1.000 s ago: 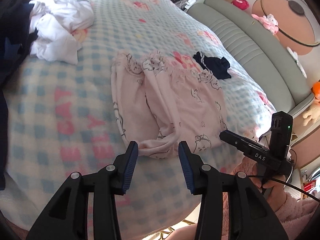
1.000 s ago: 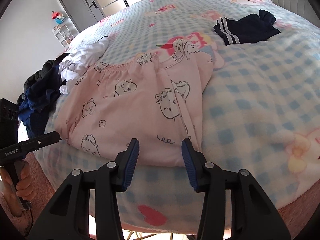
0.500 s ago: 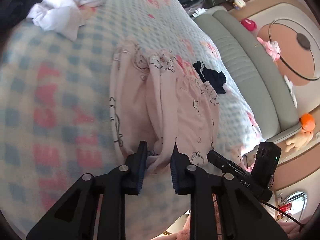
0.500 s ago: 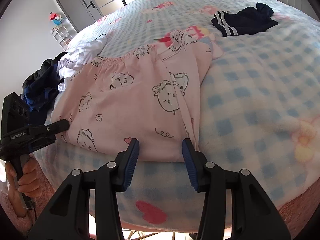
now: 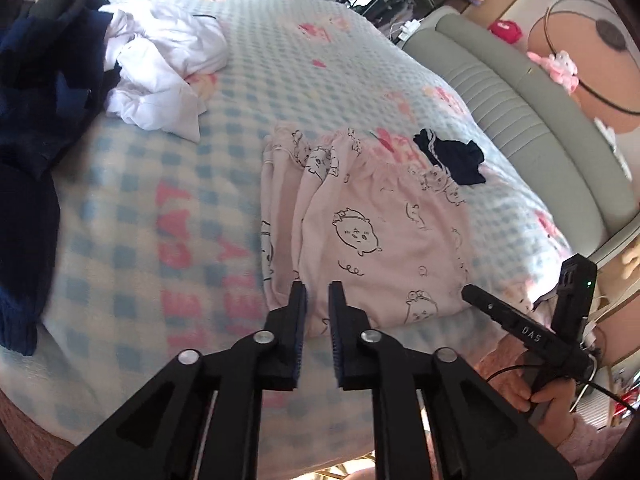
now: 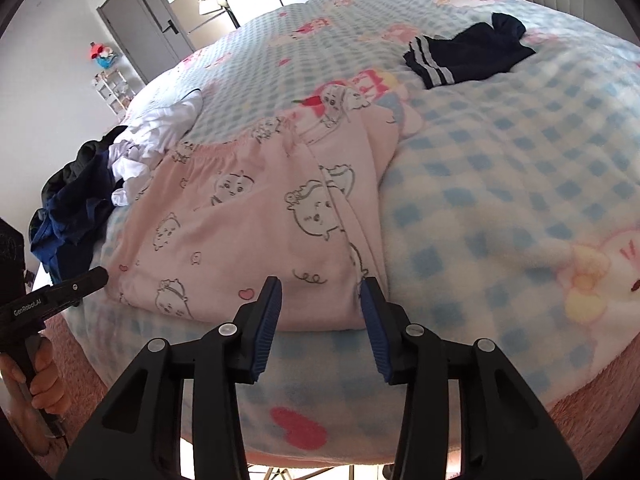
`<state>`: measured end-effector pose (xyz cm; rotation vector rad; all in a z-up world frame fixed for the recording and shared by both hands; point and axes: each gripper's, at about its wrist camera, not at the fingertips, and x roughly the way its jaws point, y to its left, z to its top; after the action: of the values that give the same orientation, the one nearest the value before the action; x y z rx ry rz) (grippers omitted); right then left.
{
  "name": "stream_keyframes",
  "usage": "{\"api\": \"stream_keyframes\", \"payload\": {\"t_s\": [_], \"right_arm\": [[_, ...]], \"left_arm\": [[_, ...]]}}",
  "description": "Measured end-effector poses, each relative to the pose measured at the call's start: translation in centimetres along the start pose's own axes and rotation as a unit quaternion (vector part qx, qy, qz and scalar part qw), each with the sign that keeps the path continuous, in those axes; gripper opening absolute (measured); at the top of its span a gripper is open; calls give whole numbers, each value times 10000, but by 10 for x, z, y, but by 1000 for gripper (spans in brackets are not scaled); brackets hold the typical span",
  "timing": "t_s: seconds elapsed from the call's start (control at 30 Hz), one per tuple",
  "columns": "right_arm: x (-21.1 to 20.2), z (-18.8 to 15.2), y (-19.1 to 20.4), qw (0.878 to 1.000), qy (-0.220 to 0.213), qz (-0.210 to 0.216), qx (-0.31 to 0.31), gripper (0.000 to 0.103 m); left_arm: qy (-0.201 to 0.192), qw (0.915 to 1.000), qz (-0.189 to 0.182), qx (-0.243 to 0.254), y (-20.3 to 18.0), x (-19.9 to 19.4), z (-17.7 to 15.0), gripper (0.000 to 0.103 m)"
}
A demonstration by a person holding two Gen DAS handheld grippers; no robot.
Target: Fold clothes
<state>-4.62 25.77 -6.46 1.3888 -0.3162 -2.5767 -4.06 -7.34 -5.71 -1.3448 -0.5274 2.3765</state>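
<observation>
Pink pajama pants point(image 5: 380, 232) printed with cartoon animals lie folded on the blue checked blanket point(image 5: 140, 208), near the bed's front edge. My left gripper point(image 5: 318, 304) is shut on the near hem at the pants' left side, with pink cloth pinched between its fingers. In the right wrist view the same pants point(image 6: 248, 232) fill the middle. My right gripper point(image 6: 320, 286) stands open, its fingers straddling the near right corner of the hem. A hand holds each gripper handle.
A heap of white clothes point(image 5: 160, 64) and dark blue garments point(image 5: 36, 100) lie at the far left of the bed. A small navy piece with white stripes point(image 6: 468, 60) rests beyond the pants. A grey-green padded headboard point(image 5: 520, 92) borders the right side.
My left gripper went from open to shut on the pants' near hem. My right gripper moved closer to the hem's right corner and stayed open.
</observation>
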Motion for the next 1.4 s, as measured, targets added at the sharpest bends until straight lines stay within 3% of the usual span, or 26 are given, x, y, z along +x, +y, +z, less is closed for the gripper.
{"api": "stream_keyframes", "payload": {"t_s": [0.03, 0.07, 0.23, 0.3, 0.43, 0.5, 0.53, 0.6, 0.7, 0.8, 0.83, 0.9, 1.0, 1.03, 1.13, 1.2, 1.33, 1.4], "right_arm": [[1, -1, 0, 9999, 14, -105, -51, 44], [2, -1, 0, 9997, 28, -211, -102, 45], [6, -4, 1, 9966, 99, -736, -358, 45], [7, -5, 2, 9944, 128, -946, -460, 45], [-10, -3, -9, 9992, -99, -379, 10, 46], [-14, -3, -13, 9995, -51, 152, 271, 46], [-11, -6, -14, 9987, 57, 380, 349, 46], [-7, -10, -15, 9949, 277, 833, 505, 47], [0, -17, -18, 9966, 375, 477, 553, 44], [0, -14, -26, 9976, 292, 78, 622, 42], [-2, -13, -26, 9978, 255, 55, 615, 42], [-3, -13, -26, 9975, 238, 138, 648, 43], [-1, -15, -18, 9944, 457, 728, 618, 44], [0, -16, -14, 9925, 527, 913, 625, 43], [4, -16, 1, 9897, 595, 1168, 581, 43], [6, -13, 4, 9921, 512, 1023, 524, 43], [12, -10, -16, 9852, 479, 1173, 1156, 42], [14, -9, -22, 9791, 543, 1334, 1434, 39]], "left_arm": [[50, 9999, 3, -91, 2, 4, -2, 32], [129, 9997, 137, -152, 5, 8, -5, 33], [160, 9948, 829, -561, 33, 14, -15, 30], [83, 9946, 671, -790, 44, 9, -12, 26], [-42, 9962, 4, -868, 38, 2, -15, 29], [-8, 9948, -363, -951, 31, 6, -19, 29], [-34, 9952, -340, -913, 29, 8, -21, 29], [-140, 9976, 285, -617, 20, 11, -21, 28], [-103, 9973, 591, -412, 13, 16, -19, 27], [-192, 9924, 1196, -203, 11, 17, -17, 27], [-207, 9928, 1138, -326, 16, 15, -17, 27], [-195, 9950, 654, -732, 31, 8, -17, 27], [-109, 9946, 140, -1022, 38, 6, -19, 31], [-73, 9943, 6, -1066, 37, 7, -20, 37], [-49, 9950, -179, -985, 29, 10, -21, 38], [-29, 9951, -302, -942, 24, 12, -22, 38], [220, 9933, -219, -1113, 31, 27, -27, 35], [150, 9926, -316, -1165, 31, 29, -26, 34]]}}
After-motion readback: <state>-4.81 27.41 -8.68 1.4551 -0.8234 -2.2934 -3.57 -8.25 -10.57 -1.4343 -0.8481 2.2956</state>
